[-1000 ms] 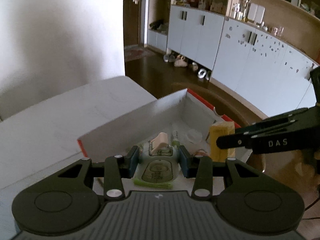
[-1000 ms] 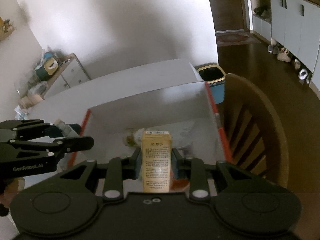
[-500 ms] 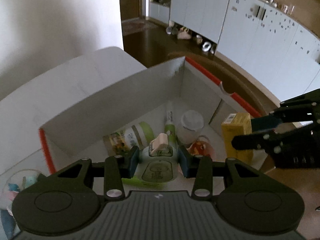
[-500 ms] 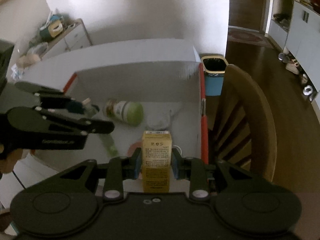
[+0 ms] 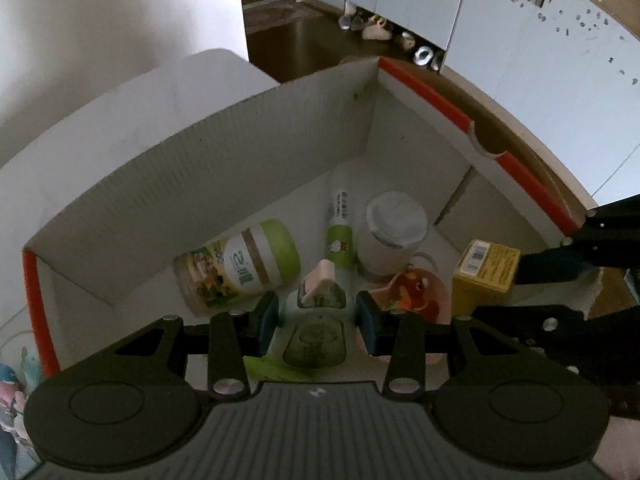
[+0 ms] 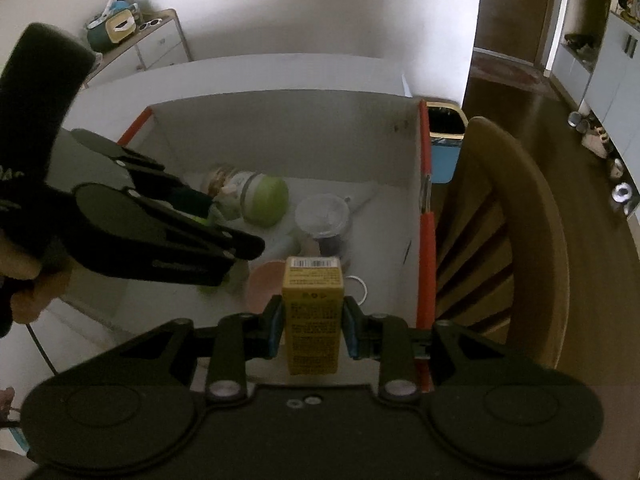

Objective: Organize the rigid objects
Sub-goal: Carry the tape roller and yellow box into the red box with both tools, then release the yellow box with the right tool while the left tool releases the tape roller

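Observation:
My left gripper is shut on a pale green bottle with a pink flip cap and holds it over the near part of a white cardboard box with an orange rim. My right gripper is shut on a yellow carton and holds it above the box's right near side; the carton also shows in the left wrist view. In the box lie a green-lidded jar, a green tube, a white-lidded cup and a pink mug.
The box stands on a white table. A wooden chair stands right of the box, with a blue bin behind it. White cabinets line the far wall. A small drawer unit stands at the back left.
Both grippers have moved forward and tipped down over the box, each still holding its object. The box's contents have come into full view.

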`<state>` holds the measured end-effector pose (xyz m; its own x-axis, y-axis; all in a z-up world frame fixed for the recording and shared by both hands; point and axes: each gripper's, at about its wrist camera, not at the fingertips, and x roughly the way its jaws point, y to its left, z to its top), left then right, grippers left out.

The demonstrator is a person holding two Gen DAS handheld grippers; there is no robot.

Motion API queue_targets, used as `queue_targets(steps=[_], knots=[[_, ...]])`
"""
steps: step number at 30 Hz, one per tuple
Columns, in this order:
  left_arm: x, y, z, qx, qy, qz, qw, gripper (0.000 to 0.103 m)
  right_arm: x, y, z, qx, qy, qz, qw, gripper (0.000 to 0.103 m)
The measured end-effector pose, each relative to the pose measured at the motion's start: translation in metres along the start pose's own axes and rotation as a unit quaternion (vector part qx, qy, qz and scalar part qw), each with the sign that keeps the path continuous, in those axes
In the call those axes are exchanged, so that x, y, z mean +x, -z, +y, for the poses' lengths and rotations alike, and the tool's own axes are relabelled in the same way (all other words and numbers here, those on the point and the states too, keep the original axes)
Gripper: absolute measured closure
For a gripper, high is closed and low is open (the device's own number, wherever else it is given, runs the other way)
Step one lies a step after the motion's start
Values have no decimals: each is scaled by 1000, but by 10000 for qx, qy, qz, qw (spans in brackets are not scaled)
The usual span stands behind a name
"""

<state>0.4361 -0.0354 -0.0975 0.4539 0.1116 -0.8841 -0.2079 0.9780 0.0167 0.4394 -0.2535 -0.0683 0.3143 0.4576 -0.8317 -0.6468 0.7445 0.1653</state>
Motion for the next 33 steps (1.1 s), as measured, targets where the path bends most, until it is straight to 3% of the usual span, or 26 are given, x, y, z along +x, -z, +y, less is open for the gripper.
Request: queue_targets(steps=[12, 21, 26, 30, 33], knots=[[17, -8, 2, -149, -99, 298, 9994, 62, -2, -2, -2, 72, 97, 41, 9999, 69], [16, -5, -3, -23, -184, 286, 9994, 61, -8, 0, -1, 109, 90, 12, 9999, 62], [8, -2, -6, 17, -200, 130, 9997, 46, -14, 3, 3, 104, 82, -43, 9999, 60], [-3, 3, -6, 21, -178, 1, 9998, 45, -22, 4, 6, 142, 106, -153, 9997, 59], [-13, 7, -6, 34, -184, -121, 9998, 45, -29, 5, 9, 165, 113, -248, 9995, 52]])
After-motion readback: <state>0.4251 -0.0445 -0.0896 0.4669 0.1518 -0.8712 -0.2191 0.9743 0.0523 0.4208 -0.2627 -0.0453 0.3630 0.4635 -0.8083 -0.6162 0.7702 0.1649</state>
